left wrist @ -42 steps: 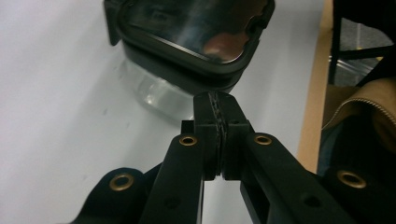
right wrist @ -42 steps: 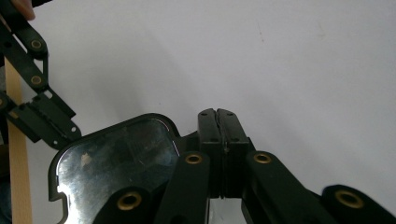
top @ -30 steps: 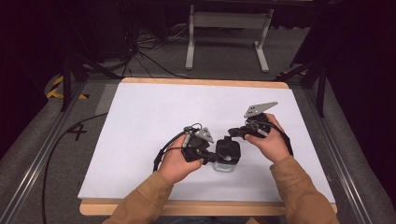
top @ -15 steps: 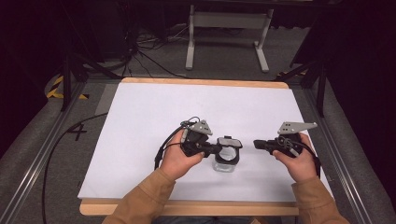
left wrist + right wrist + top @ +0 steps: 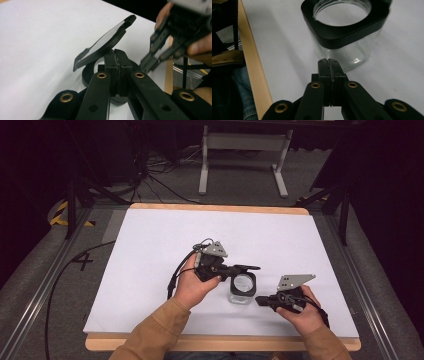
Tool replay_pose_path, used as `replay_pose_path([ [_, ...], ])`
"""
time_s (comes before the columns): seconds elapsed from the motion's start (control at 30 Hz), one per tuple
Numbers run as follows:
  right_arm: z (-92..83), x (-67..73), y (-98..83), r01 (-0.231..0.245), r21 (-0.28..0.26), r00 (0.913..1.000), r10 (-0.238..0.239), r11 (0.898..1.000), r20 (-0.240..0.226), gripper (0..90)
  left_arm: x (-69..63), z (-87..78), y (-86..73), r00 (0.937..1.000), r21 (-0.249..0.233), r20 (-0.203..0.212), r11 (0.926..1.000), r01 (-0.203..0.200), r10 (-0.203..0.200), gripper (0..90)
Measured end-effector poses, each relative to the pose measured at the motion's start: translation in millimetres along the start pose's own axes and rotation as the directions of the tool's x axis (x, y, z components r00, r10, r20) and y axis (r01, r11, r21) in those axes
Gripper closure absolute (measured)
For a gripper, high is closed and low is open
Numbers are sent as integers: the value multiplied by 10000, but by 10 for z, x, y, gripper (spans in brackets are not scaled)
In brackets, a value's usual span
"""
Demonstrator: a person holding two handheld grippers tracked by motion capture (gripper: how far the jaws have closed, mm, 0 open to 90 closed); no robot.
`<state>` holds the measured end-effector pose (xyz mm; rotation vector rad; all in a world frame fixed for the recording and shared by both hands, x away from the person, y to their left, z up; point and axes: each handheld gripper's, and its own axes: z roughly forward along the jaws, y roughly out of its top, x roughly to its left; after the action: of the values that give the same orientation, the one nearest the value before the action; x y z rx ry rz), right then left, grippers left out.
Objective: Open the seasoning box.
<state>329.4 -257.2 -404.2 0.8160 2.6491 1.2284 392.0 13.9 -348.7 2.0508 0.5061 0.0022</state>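
A small clear glass jar [image 5: 242,291] with a square black rim stands on the white table sheet near the front middle. Its black flip lid [image 5: 107,41], with a clear pane, is tilted up off the mouth. My left gripper [image 5: 246,268] reaches in from the left over the jar's far edge. Its jaws are pressed together just under the raised lid in the left gripper view [image 5: 117,53], with nothing between the pads. My right gripper [image 5: 259,300] is shut and points left at the jar's near right side. Its tips [image 5: 329,61] are a short way from the glass wall [image 5: 348,35]. The jar looks empty.
The white sheet [image 5: 150,250] covers a wooden board whose front edge [image 5: 252,62] runs close behind my right gripper. A metal stand [image 5: 240,150] and cables [image 5: 150,175] lie on the floor beyond the table. A cable [image 5: 55,285] trails off the left side.
My right gripper left the jar's top, swung out to the right, then came back low to the jar's near right side. The left gripper stayed at the jar.
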Motion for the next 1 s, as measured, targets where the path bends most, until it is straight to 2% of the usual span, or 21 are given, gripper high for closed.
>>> replay_pose_path([
  [0.1,98,15,-7,15,133,10000,-14,9999,-89,900,15,-5,33,9999,-229,-147,9997,-78,75,879],
  [0.3,238,34,-9,23,216,9993,-15,9998,-370,900,57,16,55,9988,-555,-473,9984,59,-85,874],
  [0.43,256,35,-17,27,281,9993,-17,9996,-374,900,93,10,66,9981,-633,-595,9979,121,-158,873],
  [0.6,251,14,-41,-110,342,9997,117,9994,-193,900,147,5,94,9963,-992,-776,9946,300,-378,865],
  [0.8,246,-4,-47,-195,405,9998,198,9990,-73,900,192,26,126,9954,-1052,-794,9935,445,-530,855],
  [0.93,258,2,-60,-173,469,9998,173,9987,19,900,214,36,152,9944,-1382,-824,9889,546,-665,855],
  [1.0,260,5,-64,-171,478,9998,169,9987,53,900,237,30,161,9920,-1446,-994,9875,629,-778,854],
])
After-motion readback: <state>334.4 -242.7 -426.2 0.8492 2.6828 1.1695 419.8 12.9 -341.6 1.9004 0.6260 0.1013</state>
